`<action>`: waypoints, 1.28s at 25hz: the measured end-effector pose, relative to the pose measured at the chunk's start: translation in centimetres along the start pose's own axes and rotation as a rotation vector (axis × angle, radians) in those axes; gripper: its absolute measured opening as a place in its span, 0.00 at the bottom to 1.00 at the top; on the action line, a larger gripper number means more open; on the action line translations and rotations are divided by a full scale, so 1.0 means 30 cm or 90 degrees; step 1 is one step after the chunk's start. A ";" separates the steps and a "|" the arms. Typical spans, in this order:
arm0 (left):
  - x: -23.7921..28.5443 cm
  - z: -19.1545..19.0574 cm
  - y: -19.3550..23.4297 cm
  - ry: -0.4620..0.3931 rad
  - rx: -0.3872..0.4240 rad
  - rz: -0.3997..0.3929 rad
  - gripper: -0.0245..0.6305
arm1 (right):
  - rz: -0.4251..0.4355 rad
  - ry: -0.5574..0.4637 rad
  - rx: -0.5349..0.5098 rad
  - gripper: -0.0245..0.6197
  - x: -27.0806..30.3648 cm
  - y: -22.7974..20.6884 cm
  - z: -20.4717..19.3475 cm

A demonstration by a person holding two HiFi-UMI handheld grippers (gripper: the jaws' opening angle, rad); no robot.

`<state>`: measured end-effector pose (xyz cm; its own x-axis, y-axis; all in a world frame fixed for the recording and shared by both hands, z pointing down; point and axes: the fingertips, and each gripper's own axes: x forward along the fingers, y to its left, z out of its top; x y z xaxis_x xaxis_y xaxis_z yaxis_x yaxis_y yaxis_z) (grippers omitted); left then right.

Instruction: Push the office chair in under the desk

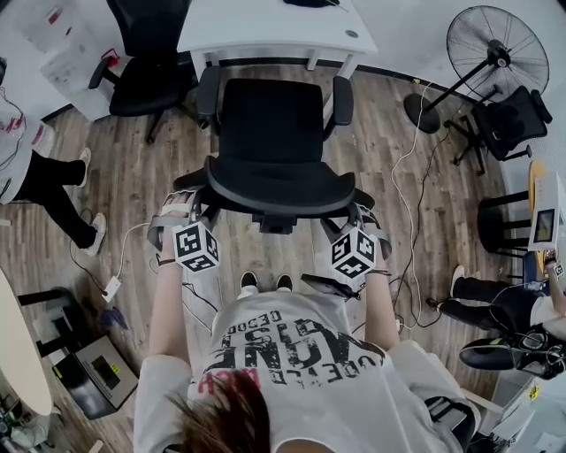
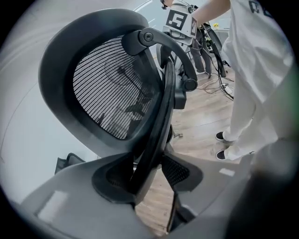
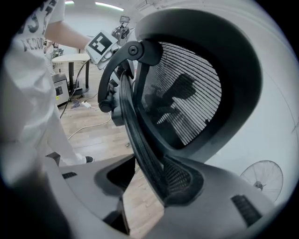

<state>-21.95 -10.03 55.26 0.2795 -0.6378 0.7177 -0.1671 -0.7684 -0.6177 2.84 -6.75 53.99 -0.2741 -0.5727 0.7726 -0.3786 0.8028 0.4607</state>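
Black mesh-backed office chair [image 1: 265, 119] stands on the wood-plank floor [image 1: 133, 177], squarely facing the white rectangular desk [image 1: 265, 26]. Its seat front is near the desk's front edge and not yet beneath it, so I judge the push as barely begun. I stand directly behind the chair so that my force runs straight toward the desk opening.

Its curved mesh backrest [image 1: 279, 190] is the part nearest me and the highest place to grip. I take it on both sides at once, because pressing on one side alone would likely swivel the chair rather than roll it.

My left gripper [image 1: 184, 211] is closed on the backrest's left rim and my right gripper [image 1: 361, 219] on the right rim. Each gripper view shows the dark frame edge pinched between narrow-set fingers [image 2: 180, 170], pad against plastic, with floor showing below.
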 end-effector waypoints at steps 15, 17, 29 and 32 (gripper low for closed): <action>0.069 -0.023 0.095 0.005 -0.006 -0.007 0.34 | 0.000 -0.006 -0.008 0.32 0.066 -0.089 0.038; 0.075 -0.023 0.106 0.004 -0.005 -0.005 0.34 | -0.001 -0.006 -0.008 0.32 0.072 -0.102 0.041; 0.114 -0.022 0.137 0.003 -0.005 0.002 0.34 | -0.008 -0.009 -0.012 0.32 0.109 -0.144 0.040; 0.112 -0.025 0.129 0.003 -0.004 0.002 0.34 | -0.013 -0.009 -0.011 0.32 0.111 -0.134 0.036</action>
<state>-22.36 -15.19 55.54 0.2738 -0.6404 0.7176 -0.1742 -0.7668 -0.6178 2.48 -12.05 54.23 -0.2791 -0.5912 0.7567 -0.3683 0.7936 0.4842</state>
